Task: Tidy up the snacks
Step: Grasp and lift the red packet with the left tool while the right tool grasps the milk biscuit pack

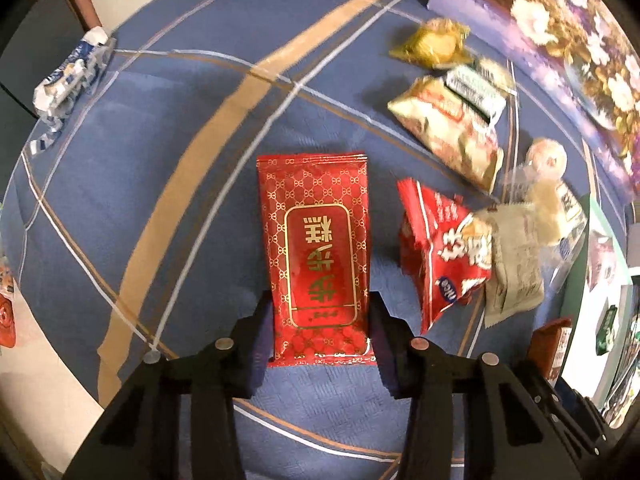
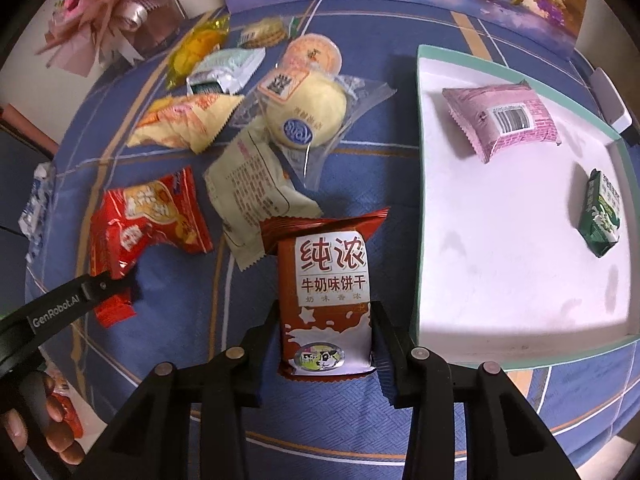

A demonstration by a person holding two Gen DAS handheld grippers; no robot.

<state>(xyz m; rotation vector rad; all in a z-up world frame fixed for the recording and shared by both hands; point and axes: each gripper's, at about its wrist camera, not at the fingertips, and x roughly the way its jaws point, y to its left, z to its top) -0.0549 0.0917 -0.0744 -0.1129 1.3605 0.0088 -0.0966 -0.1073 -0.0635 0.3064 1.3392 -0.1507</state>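
Observation:
My left gripper (image 1: 320, 320) is shut on a red and gold snack packet (image 1: 318, 252), held above the blue cloth. My right gripper (image 2: 325, 328) is shut on a brown milk biscuit packet (image 2: 326, 300), just left of the white tray (image 2: 424, 200). In the tray lie a pink packet (image 2: 504, 120) and a green packet (image 2: 602, 216). A loose pile of snacks lies on the cloth: a red bag (image 2: 148, 220), a beige packet (image 2: 252, 196), a round bun (image 2: 304, 114), a yellow bag (image 2: 188, 120). The pile also shows in the left wrist view (image 1: 452, 240).
A blue and white packet (image 1: 72, 80) lies at the table's far left edge. A flowered box (image 1: 560, 32) stands at the back. A pink flower bouquet (image 2: 104, 12) sits at the back left. The left gripper's arm (image 2: 60, 312) shows at lower left.

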